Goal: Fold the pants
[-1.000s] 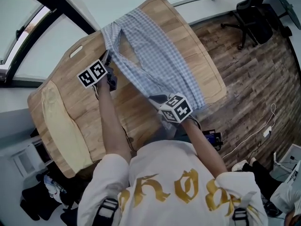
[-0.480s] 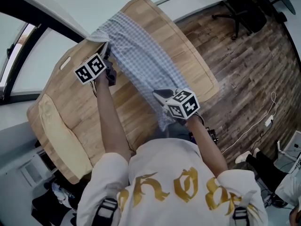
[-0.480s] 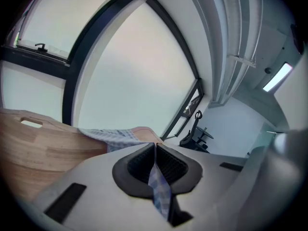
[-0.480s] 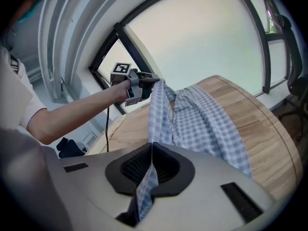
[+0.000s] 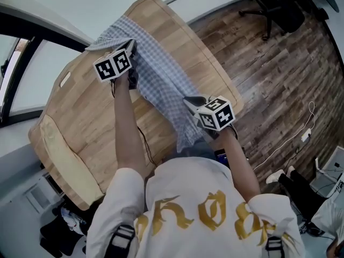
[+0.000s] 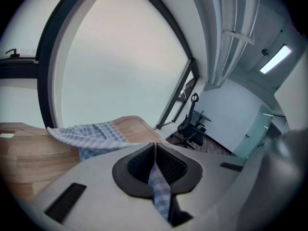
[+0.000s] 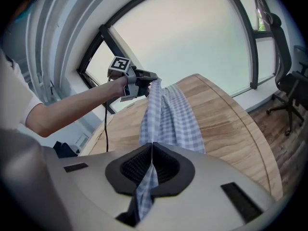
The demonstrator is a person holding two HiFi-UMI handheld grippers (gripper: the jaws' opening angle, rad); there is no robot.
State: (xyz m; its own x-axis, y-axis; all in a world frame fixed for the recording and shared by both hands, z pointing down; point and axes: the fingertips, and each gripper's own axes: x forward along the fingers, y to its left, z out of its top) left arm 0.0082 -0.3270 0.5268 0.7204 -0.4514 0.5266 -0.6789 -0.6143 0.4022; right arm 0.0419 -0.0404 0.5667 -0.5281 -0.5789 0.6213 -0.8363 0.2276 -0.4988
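Pants: the blue-and-white checked pants (image 5: 161, 77) lie as one long narrow band on the table (image 5: 80, 112). In the head view the band runs from the upper left down to the middle, and its lower end hangs over the table's near edge, close to the person's chest.
Left gripper: the left gripper (image 6: 155, 147) is clenched on a fold of the checked cloth, and a thin strip of the cloth trails out from between its pads. In the head view it sits at the upper left, at the far end of the band.
Right gripper: the right gripper (image 7: 151, 149) is clamped on the cloth in the same way, with a strip hanging out below its pads. In the head view it sits right of centre, at the near end of the band.
Cloth between them: in the right gripper view one edge of the pants rises off the wood in a line from jaw to jaw. The rest drapes down to the right of that line and rests on the table.
Table: light wood with rounded corners, taking up the upper left and centre of the head view.
Bundle: a pale yellow bundle (image 5: 62, 163) lies along the table's lower left edge, well apart from the pants.
Chair: a black office chair (image 5: 279, 9) stands at the upper right on the wooden floor (image 5: 279, 85).
Person: a white shirt (image 5: 199, 214) with gold print fills the bottom of the head view, and both forearms are bare.
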